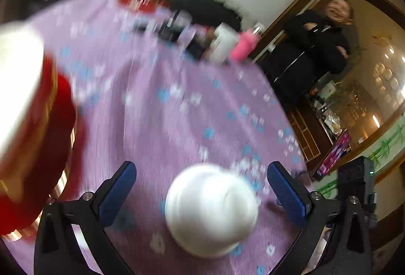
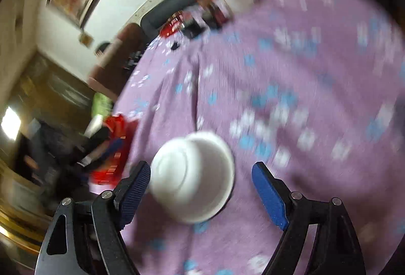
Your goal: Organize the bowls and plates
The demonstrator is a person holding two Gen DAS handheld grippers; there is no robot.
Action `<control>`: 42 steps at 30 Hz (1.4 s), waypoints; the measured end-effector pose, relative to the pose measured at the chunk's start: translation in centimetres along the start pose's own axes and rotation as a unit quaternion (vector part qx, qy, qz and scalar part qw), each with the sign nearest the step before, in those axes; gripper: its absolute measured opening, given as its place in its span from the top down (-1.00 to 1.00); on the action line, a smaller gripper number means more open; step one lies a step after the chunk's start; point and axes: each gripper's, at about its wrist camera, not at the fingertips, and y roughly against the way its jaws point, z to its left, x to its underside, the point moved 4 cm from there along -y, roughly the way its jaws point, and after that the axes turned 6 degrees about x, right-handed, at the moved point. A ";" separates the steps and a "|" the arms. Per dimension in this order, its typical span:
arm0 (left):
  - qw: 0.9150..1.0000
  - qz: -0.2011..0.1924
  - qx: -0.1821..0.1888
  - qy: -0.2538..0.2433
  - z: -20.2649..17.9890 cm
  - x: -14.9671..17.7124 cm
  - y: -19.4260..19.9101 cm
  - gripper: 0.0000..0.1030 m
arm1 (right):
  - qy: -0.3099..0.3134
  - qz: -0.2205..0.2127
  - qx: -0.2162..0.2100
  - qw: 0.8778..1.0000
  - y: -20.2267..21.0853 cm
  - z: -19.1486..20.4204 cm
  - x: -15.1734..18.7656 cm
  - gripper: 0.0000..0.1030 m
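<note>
Both views are motion-blurred. In the left wrist view a white bowl (image 1: 211, 209), or a small stack of them, sits upside down on the purple flowered tablecloth (image 1: 164, 110), between my left gripper's (image 1: 201, 173) wide-open blue fingers. A red and white dish (image 1: 27, 123) fills the left edge, close to the camera. In the right wrist view two nested white bowls (image 2: 193, 177) lie tilted on the cloth (image 2: 291, 67) between my right gripper's (image 2: 201, 171) open fingers. The left finger (image 2: 135, 186) is close to the bowls. Neither gripper holds anything.
At the table's far edge stand a pink bottle (image 1: 244, 45), a white cup (image 1: 224, 43), dark items and a red box (image 1: 138, 0). A person in black (image 1: 311, 52) stands by the doorway on the right. Red clothing (image 2: 114, 148) lies beyond the table's left edge.
</note>
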 end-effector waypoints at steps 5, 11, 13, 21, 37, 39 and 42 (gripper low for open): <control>0.999 0.028 -0.030 0.017 1.7 2.6 -2.1 -0.99 | -0.043 0.023 -0.023 0.999 -2.5 -1.8 1.7 -0.69; 0.999 0.050 0.017 0.011 -0.2 3.8 -3.4 -0.99 | -0.086 0.031 -0.094 0.991 -4.3 -0.1 2.2 -0.81; 0.998 0.047 0.028 0.019 0.1 3.8 -3.2 -0.99 | -0.102 0.020 -0.124 0.987 -4.1 -0.3 1.9 -0.86; 0.995 0.028 0.073 0.065 1.6 3.3 -1.9 -1.00 | -0.120 -0.005 -0.201 0.972 -2.4 0.9 0.3 -0.86; 0.974 0.006 0.183 0.131 0.5 0.9 -1.5 -1.00 | -0.026 -0.010 -0.168 0.985 -2.2 6.9 0.1 0.67; 0.981 0.012 0.159 0.107 -0.8 0.3 -2.1 -1.00 | 0.031 -0.032 -0.094 0.995 -0.4 8.7 -0.7 0.77; 0.997 -0.015 0.060 0.046 -1.5 -0.5 -1.7 -1.00 | 0.136 -0.068 0.045 0.987 1.0 11.8 -1.3 0.77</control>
